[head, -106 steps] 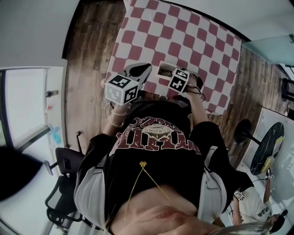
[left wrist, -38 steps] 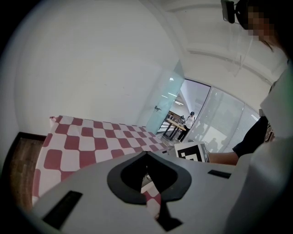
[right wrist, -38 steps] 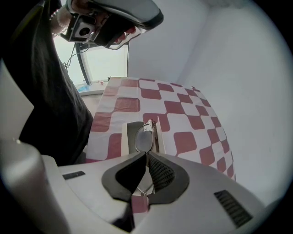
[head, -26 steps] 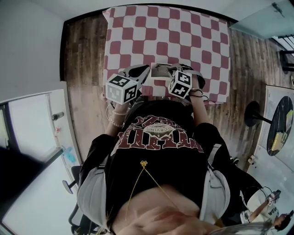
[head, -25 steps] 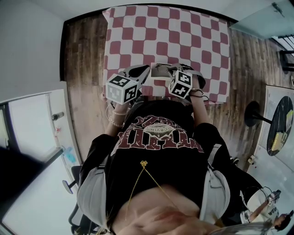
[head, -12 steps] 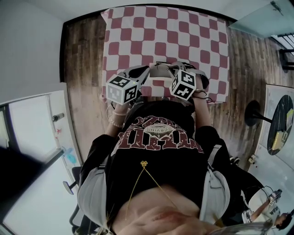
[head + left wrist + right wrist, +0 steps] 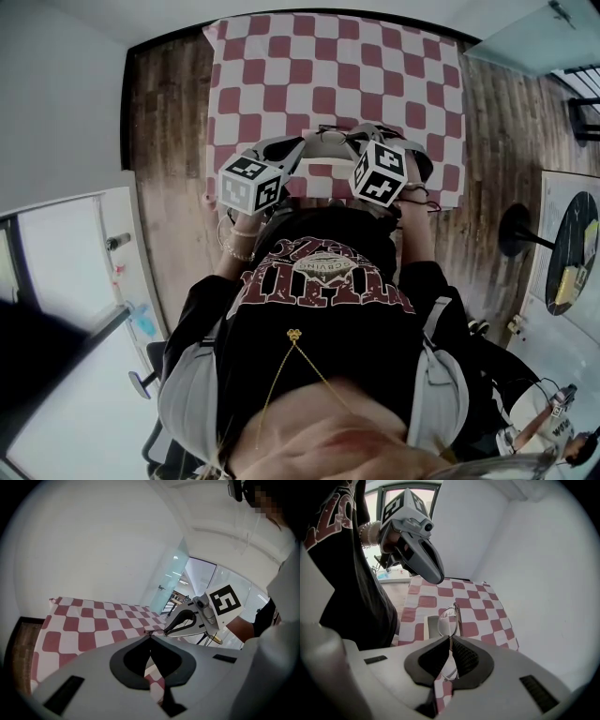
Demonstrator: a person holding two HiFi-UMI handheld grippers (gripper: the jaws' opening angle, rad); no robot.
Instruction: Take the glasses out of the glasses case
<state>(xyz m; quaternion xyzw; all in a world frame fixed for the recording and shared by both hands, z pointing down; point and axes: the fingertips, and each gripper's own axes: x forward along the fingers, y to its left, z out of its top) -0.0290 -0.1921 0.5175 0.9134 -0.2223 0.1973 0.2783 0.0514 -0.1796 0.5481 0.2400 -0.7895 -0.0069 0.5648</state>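
Glasses (image 7: 449, 620) are pinched by the frame in the right gripper (image 7: 450, 638) and held above the glasses case (image 7: 432, 626), evidently to clear it. Near the case, the left gripper (image 7: 150, 638) is pressed together, empty.

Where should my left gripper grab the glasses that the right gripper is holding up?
Probably the frame's free upper end: the glasses stand upright, edge-on, clamped low in the right gripper. Bring the left gripper, now shut, down from above, pinching metal, not lens.
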